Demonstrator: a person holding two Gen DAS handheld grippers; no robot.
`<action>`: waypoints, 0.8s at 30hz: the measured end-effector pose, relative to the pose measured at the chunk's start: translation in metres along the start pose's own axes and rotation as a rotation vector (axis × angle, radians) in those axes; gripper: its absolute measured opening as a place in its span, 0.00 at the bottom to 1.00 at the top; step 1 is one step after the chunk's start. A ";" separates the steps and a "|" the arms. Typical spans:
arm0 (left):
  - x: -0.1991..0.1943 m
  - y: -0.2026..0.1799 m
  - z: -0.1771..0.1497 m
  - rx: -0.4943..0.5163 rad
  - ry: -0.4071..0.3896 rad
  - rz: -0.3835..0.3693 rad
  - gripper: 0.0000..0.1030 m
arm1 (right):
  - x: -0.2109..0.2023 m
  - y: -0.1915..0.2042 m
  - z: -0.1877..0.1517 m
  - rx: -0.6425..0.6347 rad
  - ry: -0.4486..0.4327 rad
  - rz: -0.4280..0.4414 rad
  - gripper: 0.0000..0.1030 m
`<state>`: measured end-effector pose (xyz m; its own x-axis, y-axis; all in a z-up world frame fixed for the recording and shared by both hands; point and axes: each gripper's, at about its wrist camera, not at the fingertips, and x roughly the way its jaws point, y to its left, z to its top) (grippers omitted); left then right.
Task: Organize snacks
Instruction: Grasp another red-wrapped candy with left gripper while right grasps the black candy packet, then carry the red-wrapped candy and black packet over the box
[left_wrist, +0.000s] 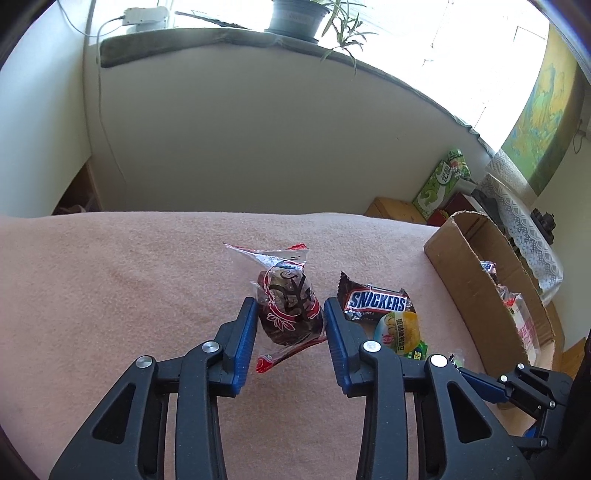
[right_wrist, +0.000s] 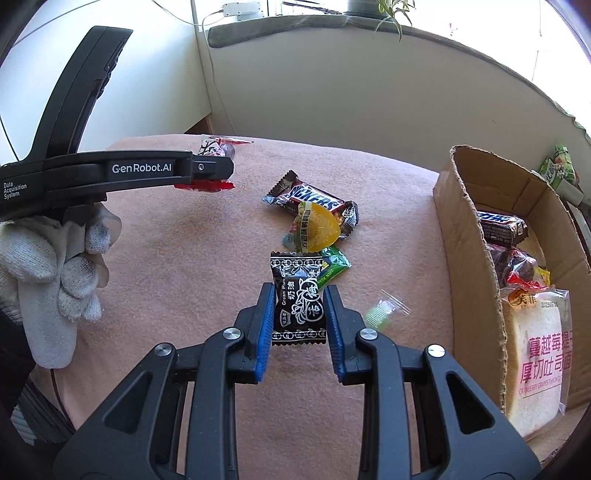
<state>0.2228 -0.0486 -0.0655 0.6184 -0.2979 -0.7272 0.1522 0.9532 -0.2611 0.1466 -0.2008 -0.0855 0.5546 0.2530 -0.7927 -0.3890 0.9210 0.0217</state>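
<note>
Gripping a red-and-clear wrapped snack (left_wrist: 286, 310) at frame centre, your left gripper (left_wrist: 290, 325) pinches it between both pads above the pink blanket (left_wrist: 129, 277). Your right gripper (right_wrist: 299, 314) clamps a black plum candy (right_wrist: 298, 299) at lower centre. A Snickers bar (right_wrist: 310, 199) and jelly cup (right_wrist: 317, 225) lie beyond. The cardboard box (right_wrist: 469, 236), cut off at right, holds snacks. Your gloved hand (right_wrist: 55, 258) grips the left handle at the left edge.
</note>
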 end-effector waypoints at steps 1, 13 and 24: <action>-0.004 -0.002 0.000 0.002 -0.006 -0.004 0.34 | -0.003 -0.001 0.000 0.000 -0.006 -0.001 0.27; -0.036 -0.035 -0.002 0.063 -0.058 -0.055 0.34 | -0.049 0.005 -0.010 0.000 -0.082 -0.014 0.27; -0.041 -0.083 -0.003 0.137 -0.074 -0.114 0.34 | -0.083 -0.034 -0.010 0.041 -0.142 -0.060 0.27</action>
<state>0.1828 -0.1161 -0.0155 0.6452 -0.4047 -0.6480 0.3252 0.9130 -0.2463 0.1067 -0.2559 -0.0261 0.6759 0.2338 -0.6990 -0.3233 0.9463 0.0039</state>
